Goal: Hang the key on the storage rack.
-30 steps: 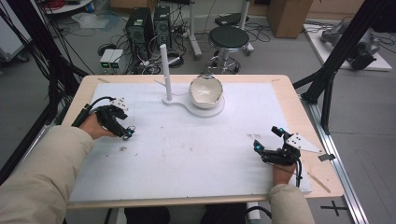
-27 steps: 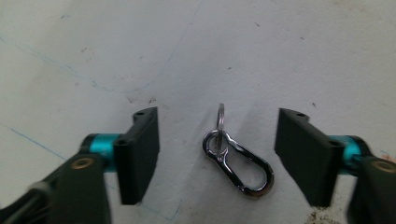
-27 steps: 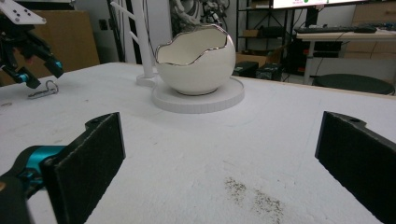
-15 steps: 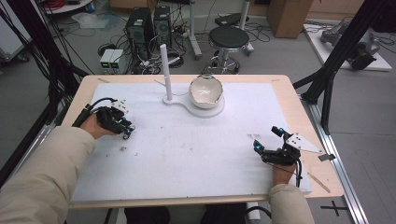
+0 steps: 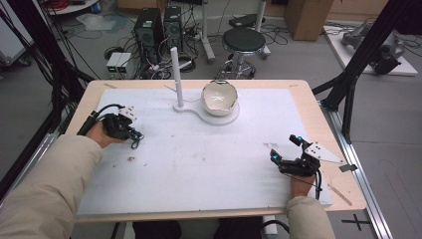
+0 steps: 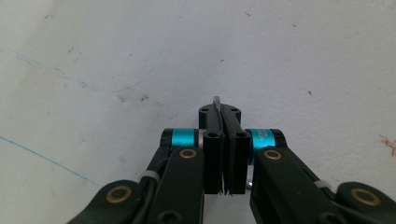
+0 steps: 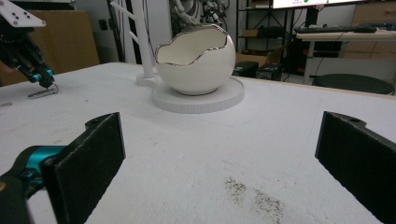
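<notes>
change, left gripper: the left gripper (image 5: 134, 139) had its jaws apart a second ago; they have just been closing and now stand together, with a thin strip of metal nipped between their tips.
change, rest: both hands, the bowl and the stand lie where they lay in the earlier high view.
right gripper: the right gripper (image 5: 283, 148) rests low on the near right of the desk (image 5: 199, 164), jaws wide apart with bare desk between them, aimed at the bowl.
metal piece, place: the metal piece (image 6: 216, 100) is at the left gripper's tips, on the left side of the desk, well apart from the stand.
metal piece, axis: in the right gripper view the metal piece (image 7: 42, 92) lies almost level on the desk, its long axis running out from the jaw tips towards the desk's near side; its exact shape is too small to tell.
bowl: a white bowl (image 5: 219, 97) with a wavy rim sits upright on the round base of a white stand (image 5: 219, 118), at the far middle.
post: the stand's thin post (image 5: 175, 74) rises upright just left of the bowl.
</notes>
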Tool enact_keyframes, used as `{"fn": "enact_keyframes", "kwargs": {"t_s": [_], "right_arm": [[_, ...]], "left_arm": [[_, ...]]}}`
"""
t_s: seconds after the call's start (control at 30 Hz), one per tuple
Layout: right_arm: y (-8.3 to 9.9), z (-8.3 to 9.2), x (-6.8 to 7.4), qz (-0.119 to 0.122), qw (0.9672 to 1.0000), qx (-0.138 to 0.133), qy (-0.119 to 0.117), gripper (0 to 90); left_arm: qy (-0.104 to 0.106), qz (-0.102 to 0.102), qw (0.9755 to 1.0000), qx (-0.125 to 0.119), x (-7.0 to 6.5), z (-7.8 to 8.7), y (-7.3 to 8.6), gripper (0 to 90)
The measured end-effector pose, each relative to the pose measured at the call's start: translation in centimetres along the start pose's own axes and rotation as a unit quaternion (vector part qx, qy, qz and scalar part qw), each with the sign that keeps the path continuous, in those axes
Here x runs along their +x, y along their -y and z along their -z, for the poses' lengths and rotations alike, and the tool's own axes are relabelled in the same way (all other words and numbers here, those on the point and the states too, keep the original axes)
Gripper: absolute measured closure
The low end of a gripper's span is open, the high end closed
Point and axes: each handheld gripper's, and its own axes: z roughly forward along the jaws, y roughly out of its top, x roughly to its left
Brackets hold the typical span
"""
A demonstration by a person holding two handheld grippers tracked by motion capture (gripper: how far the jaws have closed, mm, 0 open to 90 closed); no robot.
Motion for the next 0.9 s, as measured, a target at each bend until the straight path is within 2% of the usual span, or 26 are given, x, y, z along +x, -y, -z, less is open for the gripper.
{"fn": "enact_keyframes", "kwargs": {"t_s": [0.27,0.4,0.63,0.7,0.83,0.87,0.9], "right_arm": [[0.0,0.0,0.0,0.001,1.0000,0.000,0.000,0.5],[0.0,0.0,0.0,0.001,1.0000,0.000,0.000,0.5],[0.0,0.0,0.0,0.000,1.0000,0.001,0.000,0.6],[0.0,0.0,0.0,0.001,1.0000,0.001,0.001,0.5],[0.0,0.0,0.1,-0.001,1.0000,0.002,0.000,0.5],[0.0,0.0,-0.1,0.002,1.0000,-0.001,0.000,0.5],[0.0,0.0,-0.1,0.002,1.0000,-0.001,0.000,0.5]], "left_arm": [[0.002,0.008,1.0000,0.004,0.0,0.2,-0.1,88.4],[0.007,0.003,1.0000,0.001,-0.1,0.5,-0.2,88.6],[0.018,0.012,0.9994,-0.027,-0.4,1.5,-0.8,88.7],[0.021,0.018,0.9986,-0.045,-0.5,2.3,-1.2,88.7],[0.021,0.016,0.9971,-0.071,-0.4,4.1,-2.5,88.7],[0.024,0.016,0.9955,-0.090,-0.2,5.0,-3.4,88.7],[0.024,0.016,0.9955,-0.090,-0.2,5.0,-3.4,88.7]]}}
